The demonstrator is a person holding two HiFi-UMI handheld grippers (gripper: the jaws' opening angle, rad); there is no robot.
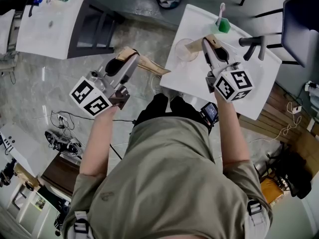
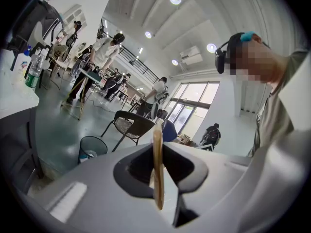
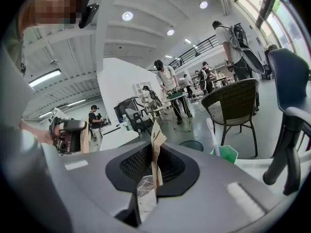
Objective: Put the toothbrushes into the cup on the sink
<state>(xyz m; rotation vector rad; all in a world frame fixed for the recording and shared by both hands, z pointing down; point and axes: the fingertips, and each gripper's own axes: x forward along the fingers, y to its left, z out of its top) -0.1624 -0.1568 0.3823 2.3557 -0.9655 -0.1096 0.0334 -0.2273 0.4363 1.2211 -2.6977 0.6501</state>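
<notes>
Left gripper (image 1: 132,56) clamped on thin tan packet (image 1: 152,66); right gripper (image 1: 205,41) clamped on torn wrapper (image 1: 192,46). Packet likely light, floppy: hold mid-length. Cup (image 1: 223,26) at 1 o'clock.

Over the sink (image 1: 261,88), the way to the green cup (image 1: 223,26) at the far edge is narrow: an upright toothbrush (image 1: 220,11) fills it, the black faucet (image 1: 253,44) stands right, a clear cup (image 1: 183,50) near left. The near-right surface is bare.
</notes>
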